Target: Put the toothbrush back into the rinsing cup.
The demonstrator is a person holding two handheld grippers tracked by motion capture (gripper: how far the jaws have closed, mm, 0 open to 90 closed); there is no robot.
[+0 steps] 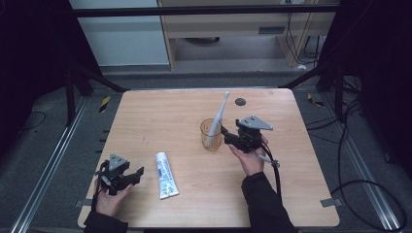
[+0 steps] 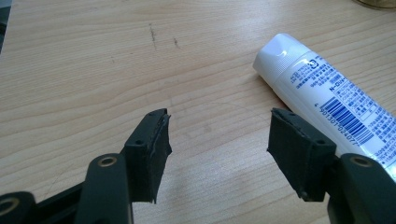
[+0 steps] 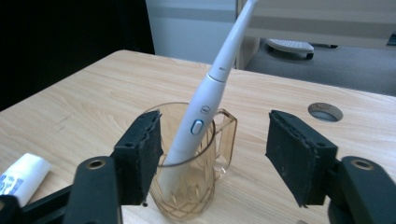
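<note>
The wooden table (image 1: 194,204) spread wide under both hands, with a small round hole (image 1: 240,102) near its far edge. Out in the middle stood the amber glass mug (image 1: 211,136), handle turned to the far side in the right gripper view, and the white electric toothbrush (image 1: 217,120) leaned inside it, head tilted up and away. The right gripper (image 1: 224,132) sat just beside the mug, jaws released and spread, nothing pressed between the pads. Over on the near left, the left gripper (image 1: 138,173) rested low by the table edge, jaws apart too, gripping nothing. Just beside it lay the white toothpaste tube (image 1: 165,174), flat on the wood, cap pointing away from the person.
</note>
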